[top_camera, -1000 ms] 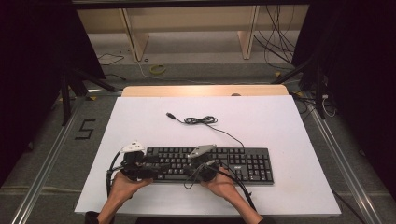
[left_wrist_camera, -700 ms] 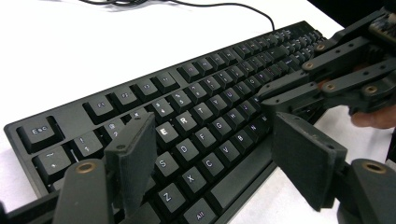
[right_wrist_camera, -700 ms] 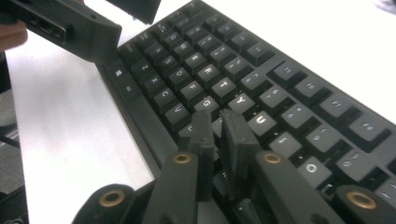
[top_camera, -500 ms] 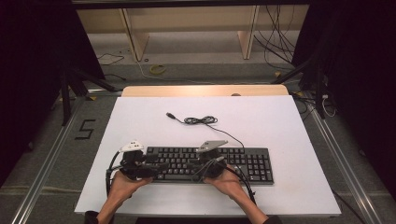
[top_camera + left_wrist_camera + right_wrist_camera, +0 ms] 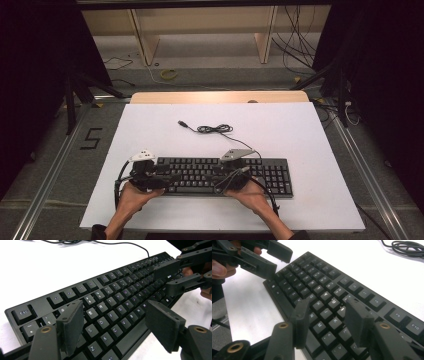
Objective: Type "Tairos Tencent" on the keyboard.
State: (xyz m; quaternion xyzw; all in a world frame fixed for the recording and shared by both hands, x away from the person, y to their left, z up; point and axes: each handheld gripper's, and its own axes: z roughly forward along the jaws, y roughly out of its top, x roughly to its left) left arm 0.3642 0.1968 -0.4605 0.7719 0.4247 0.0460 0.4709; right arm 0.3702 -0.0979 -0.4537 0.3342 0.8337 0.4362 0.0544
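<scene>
Keyboard [image 5: 220, 175] sits flat near the front edge of the white worktop [image 5: 300, 135], long side across, right in front of the person, so both hands reach it without stretching. Its cable [image 5: 215, 129] is unplugged, coiled loosely behind it with the plug end lying free, well apart from the hands. Left tongs [image 5: 115, 327] are spread wide over the left-hand letter block, nothing between them, pads clear of the keys as far as I can see. Right tongs [image 5: 327, 320] hang over the keys right of centre, part open with nothing gripped; they have just been opening. Looks like key pressing or positioning work, one tool per half of the board. Hard to read: whether any pad tip actually touches a key, since both gripper views look along the tongs and the tips overlap the keycaps. In the high view hands and gripper bodies cover the front row. Right gripper view cuts off the numpad end; most legends are too small to read there.
</scene>
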